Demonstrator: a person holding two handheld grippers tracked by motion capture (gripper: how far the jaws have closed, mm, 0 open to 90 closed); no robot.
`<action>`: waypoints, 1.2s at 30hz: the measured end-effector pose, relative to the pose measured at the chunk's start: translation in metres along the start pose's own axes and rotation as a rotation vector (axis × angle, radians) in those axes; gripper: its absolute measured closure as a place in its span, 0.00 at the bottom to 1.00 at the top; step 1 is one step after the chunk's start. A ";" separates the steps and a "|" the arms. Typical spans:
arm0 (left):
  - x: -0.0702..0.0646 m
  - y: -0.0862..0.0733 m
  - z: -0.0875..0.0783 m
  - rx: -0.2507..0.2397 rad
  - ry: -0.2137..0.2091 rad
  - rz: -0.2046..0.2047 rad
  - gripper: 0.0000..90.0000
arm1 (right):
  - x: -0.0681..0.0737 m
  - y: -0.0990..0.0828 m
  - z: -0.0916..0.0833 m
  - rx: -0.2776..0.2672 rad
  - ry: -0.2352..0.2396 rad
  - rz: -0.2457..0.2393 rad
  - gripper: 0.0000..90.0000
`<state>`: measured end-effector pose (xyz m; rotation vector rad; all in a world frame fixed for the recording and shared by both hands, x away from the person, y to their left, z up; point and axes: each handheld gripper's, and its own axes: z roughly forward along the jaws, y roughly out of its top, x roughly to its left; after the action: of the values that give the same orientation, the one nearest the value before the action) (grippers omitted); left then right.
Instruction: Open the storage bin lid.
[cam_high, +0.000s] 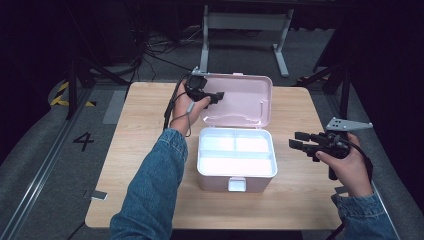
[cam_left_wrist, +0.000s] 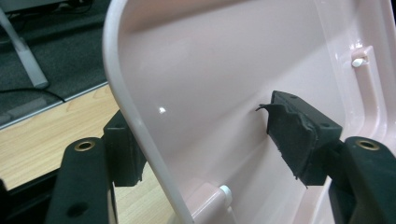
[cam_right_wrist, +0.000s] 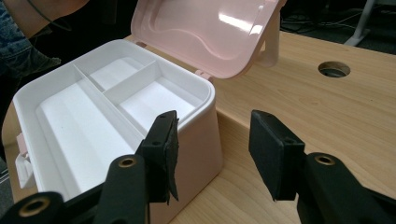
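Note:
A pink storage box (cam_high: 220, 181) stands mid-table with its lid (cam_high: 240, 97) swung up and back. Inside lies a white tray (cam_high: 235, 152) split into three bare compartments. My left gripper (cam_high: 220, 96) is at the lid's left edge. In the left gripper view its jaws straddle the lid's rim (cam_left_wrist: 140, 130), one pad (cam_left_wrist: 123, 149) outside and the other inside, with a wide gap, so it is open. My right gripper (cam_high: 295, 140) hovers right of the box, open with nothing between its pads (cam_right_wrist: 275, 154). The box's right wall (cam_right_wrist: 196, 144) is just ahead of it.
The wooden table (cam_high: 140, 150) has a round cable hole (cam_right_wrist: 333, 69) at the far right. A white latch (cam_high: 237, 184) sits on the box's front. A small grey tag (cam_high: 98, 195) lies at the front left edge. A white desk frame (cam_high: 245, 22) stands beyond the table.

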<state>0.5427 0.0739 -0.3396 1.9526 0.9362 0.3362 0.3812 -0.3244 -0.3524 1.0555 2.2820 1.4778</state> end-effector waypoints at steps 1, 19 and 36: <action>0.000 -0.001 0.002 -0.002 -0.003 -0.007 0.37 | 0.000 0.000 0.000 0.000 -0.001 -0.001 0.59; 0.009 -0.014 0.024 0.039 -0.026 -0.090 0.27 | -0.002 -0.002 0.003 0.017 0.025 0.010 0.58; 0.018 -0.031 0.036 0.109 -0.028 -0.147 0.25 | -0.001 -0.004 0.007 0.027 0.053 0.017 0.57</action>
<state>0.5605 0.0738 -0.3870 1.9678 1.0931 0.1765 0.3844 -0.3211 -0.3590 1.0584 2.3405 1.5028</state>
